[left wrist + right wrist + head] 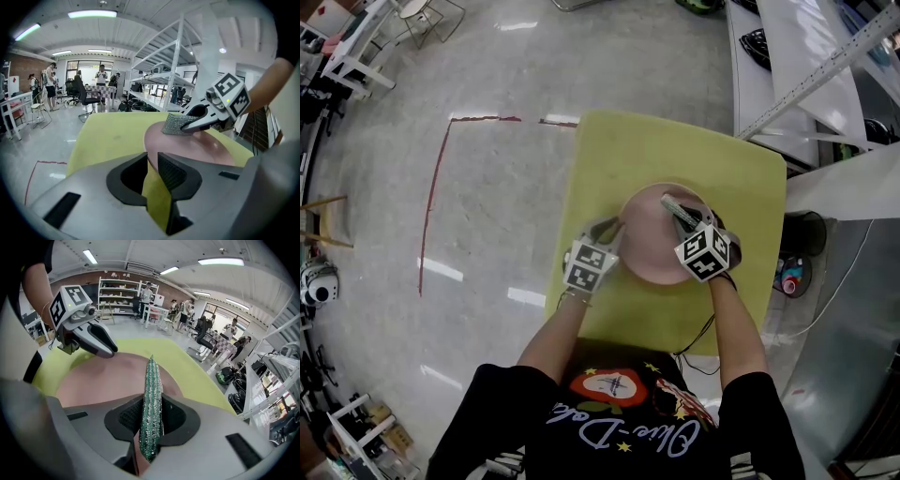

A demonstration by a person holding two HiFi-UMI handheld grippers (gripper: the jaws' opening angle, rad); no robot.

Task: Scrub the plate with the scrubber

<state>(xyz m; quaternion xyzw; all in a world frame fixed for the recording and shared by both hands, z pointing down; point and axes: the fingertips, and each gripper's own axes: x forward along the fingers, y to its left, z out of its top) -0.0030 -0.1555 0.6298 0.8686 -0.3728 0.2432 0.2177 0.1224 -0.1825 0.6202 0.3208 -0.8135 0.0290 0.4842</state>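
A yellow table (619, 150) is shown bearing a round, smooth pink plate (649, 246), whose left rim is clamped in the left gripper (153, 164). Over the plate, a flat, glittery green mesh scrubber (152, 390) is pinched edgewise in the right gripper (151, 420), its long axis pointed forward along the jaws.

I read the plate (652, 251) as pale pink and the table (741, 169) under it as yellow-green. The scrubber (152, 390) is dark green, flecked with silver glitter. The left gripper (152, 161) and right gripper (151, 411) are light grey with black, finely cross-hatched pads (176, 173). Their cubes (705, 251) carry black-and-white square markers. The floor (487, 225) is glossy grey with a thin red line (431, 202). The person's shirt (534, 422) is black, with a red print and light blue lettering.
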